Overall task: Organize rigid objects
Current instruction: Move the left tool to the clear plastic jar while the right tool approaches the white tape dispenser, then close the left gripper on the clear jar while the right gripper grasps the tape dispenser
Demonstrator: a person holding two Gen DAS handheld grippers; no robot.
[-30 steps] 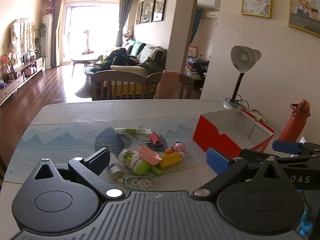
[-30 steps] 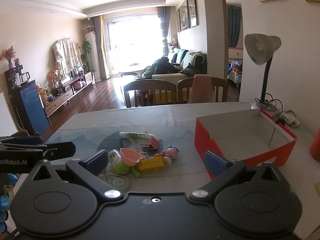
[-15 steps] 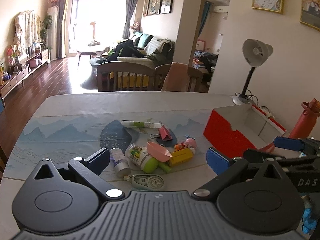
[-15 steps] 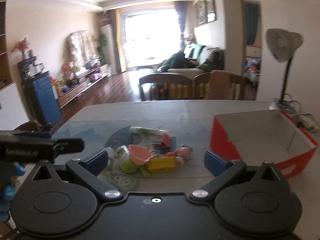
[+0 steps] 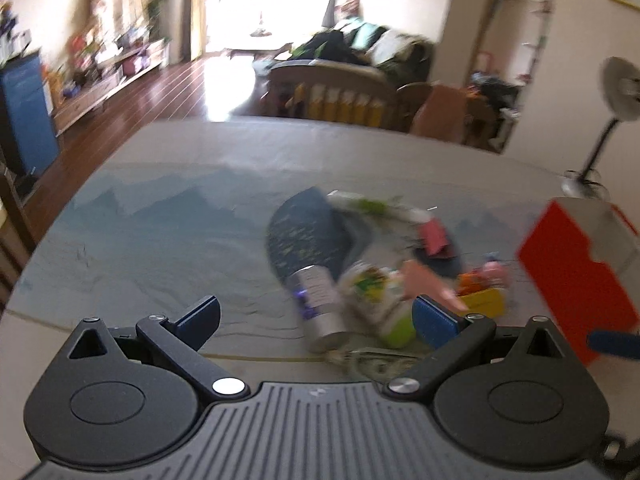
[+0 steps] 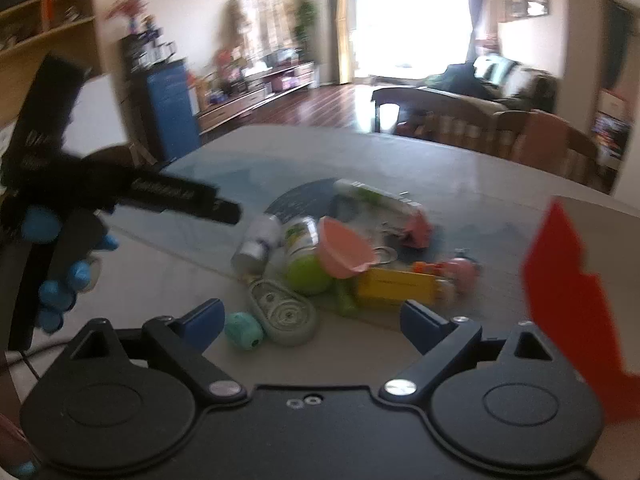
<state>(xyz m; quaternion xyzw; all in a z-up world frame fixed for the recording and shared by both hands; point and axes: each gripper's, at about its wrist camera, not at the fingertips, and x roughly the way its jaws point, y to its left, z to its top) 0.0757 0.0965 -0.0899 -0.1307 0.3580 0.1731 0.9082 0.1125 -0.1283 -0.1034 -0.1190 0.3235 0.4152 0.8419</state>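
Left wrist view was smeared. Left tongs point(image 5: 316, 316) stood wide open, empty, above the tabletop point(image 5: 160, 240), with the silver-capped bottle point(image 5: 320, 304) just ahead between the tips. Beside it lay the green-capped jar point(image 5: 384, 300), pink scoop point(image 5: 424, 280) and yellow box point(image 5: 484, 302), all heaped together; the red box point(image 5: 568, 276) sat apart at right, interior hidden. Nothing appeared sorted yet; judged barely begun. Right wrist view, also blurred: right tongs point(image 6: 312, 320) open, holding nothing, over the tape dispenser point(image 6: 284, 316) and a teal lump point(image 6: 244, 330) I could not identify. Small pink items point(image 6: 460, 270) stayed indistinct. The red box was cut off by the frame edge.
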